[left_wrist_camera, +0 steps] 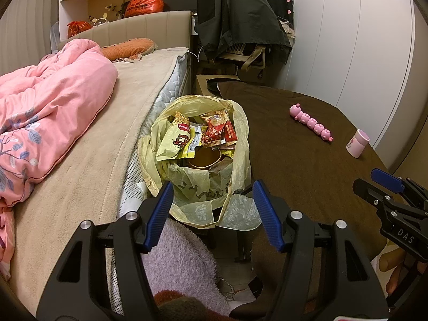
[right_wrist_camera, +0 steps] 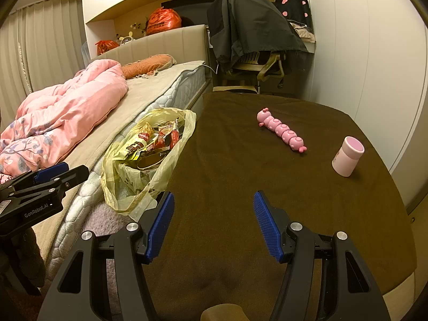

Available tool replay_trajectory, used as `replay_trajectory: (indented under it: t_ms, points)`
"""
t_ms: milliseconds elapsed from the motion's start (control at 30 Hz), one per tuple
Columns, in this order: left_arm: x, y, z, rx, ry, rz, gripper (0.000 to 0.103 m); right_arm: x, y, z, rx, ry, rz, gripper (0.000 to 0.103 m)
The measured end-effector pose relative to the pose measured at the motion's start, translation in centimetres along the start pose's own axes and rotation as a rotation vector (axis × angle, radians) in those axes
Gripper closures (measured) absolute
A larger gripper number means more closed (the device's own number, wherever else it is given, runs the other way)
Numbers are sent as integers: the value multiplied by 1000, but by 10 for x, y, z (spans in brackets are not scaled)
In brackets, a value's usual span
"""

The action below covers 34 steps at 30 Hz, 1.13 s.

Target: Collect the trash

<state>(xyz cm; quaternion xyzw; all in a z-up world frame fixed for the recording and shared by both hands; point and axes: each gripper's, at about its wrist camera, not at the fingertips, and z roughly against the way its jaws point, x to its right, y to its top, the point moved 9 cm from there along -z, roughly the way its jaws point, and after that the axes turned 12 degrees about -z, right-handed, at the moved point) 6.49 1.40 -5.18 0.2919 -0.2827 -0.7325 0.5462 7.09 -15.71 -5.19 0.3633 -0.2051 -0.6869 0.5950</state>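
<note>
A yellow plastic trash bag [left_wrist_camera: 198, 187] stands open between the bed and the brown-covered table [left_wrist_camera: 307, 147]. It holds snack wrappers [left_wrist_camera: 182, 139] and a paper cup [left_wrist_camera: 204, 159]. My left gripper [left_wrist_camera: 212, 203] is open and empty, just in front of the bag's near rim. The bag also shows in the right wrist view [right_wrist_camera: 139, 171]. My right gripper [right_wrist_camera: 214, 222] is open and empty above the brown table cover [right_wrist_camera: 240, 187], to the right of the bag. A pink caterpillar toy [right_wrist_camera: 282, 129] and a pink cup [right_wrist_camera: 347, 156] stand on the table.
A bed [left_wrist_camera: 88, 160] with a pink quilt [left_wrist_camera: 48, 107] lies left of the bag. A lilac fluffy cloth [left_wrist_camera: 182, 262] lies below my left gripper. A chair draped with a dark jacket [right_wrist_camera: 251, 26] stands at the back. Orange bags [right_wrist_camera: 163, 21] sit behind the headboard.
</note>
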Motion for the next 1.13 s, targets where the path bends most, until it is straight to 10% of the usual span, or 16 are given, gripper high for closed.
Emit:
replay_trajectory:
  t_ms: [1133]
  points:
    - [20,12,-8,-12,-41,-15,45,29,4,-13,-33,14,-25,43]
